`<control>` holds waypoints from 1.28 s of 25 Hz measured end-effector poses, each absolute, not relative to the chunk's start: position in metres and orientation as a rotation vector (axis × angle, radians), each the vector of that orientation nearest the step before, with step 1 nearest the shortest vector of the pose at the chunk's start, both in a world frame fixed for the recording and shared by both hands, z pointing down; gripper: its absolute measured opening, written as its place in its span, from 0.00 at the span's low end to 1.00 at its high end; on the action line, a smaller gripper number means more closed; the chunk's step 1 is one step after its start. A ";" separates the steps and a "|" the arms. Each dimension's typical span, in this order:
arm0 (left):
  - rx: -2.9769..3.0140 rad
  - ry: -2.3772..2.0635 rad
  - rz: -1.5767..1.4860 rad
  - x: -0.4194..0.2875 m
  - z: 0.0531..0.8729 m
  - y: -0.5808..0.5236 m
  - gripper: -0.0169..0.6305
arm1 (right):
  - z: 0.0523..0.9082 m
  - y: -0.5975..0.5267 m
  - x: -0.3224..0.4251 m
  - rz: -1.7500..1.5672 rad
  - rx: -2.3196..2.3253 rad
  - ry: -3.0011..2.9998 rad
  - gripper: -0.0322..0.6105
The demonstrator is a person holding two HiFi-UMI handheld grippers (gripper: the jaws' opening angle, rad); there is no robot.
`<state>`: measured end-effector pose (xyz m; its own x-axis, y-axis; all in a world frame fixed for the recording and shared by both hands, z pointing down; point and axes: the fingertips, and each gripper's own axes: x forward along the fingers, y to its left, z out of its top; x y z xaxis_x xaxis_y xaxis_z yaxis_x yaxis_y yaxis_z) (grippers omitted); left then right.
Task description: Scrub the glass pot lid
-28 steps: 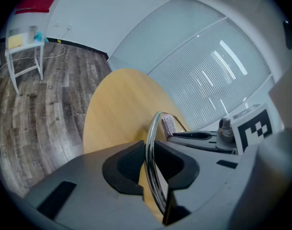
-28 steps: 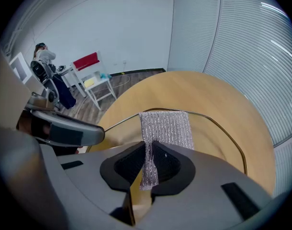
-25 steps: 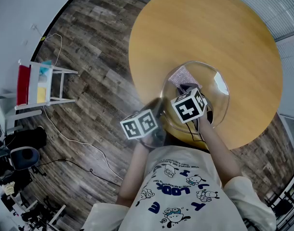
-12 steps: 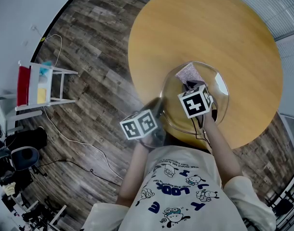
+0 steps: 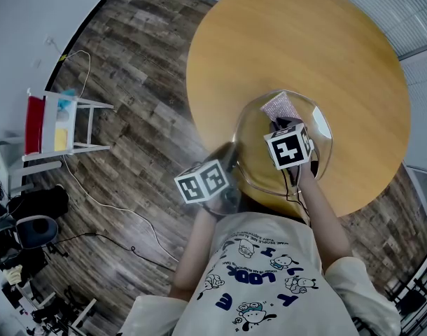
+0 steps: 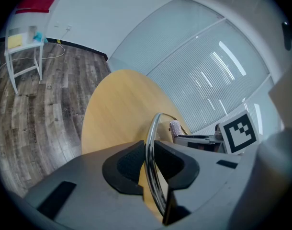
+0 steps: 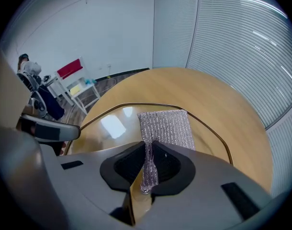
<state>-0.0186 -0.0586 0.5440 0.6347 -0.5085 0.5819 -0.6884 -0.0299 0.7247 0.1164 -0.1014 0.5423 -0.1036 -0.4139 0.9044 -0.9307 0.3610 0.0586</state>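
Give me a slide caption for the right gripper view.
Right gripper, jaws shut on a silvery mesh scrubbing cloth spread against the glass pot lid, above a round wooden table.

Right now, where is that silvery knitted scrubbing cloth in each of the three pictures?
Head view: the silvery knitted scrubbing cloth sits right of centre in the upper half, on the clear glass pot lid.
Left gripper view: a small patch right of centre, past the lid's metal rim.
Right gripper view: dead centre, pinched in the right gripper.
Shared landmark: the round tan wooden table.
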 end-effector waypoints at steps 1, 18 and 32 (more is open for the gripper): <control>1.684 -0.989 0.188 -0.018 0.544 -0.058 0.14 | 0.542 -0.101 0.118 0.699 1.210 -1.691 0.14; 1.692 -0.975 0.180 -0.019 0.540 -0.056 0.14 | 0.542 -0.087 0.144 0.732 1.280 -1.634 0.14; 1.694 -0.973 0.179 -0.020 0.539 -0.056 0.14 | 0.539 -0.079 0.169 0.775 1.365 -1.582 0.14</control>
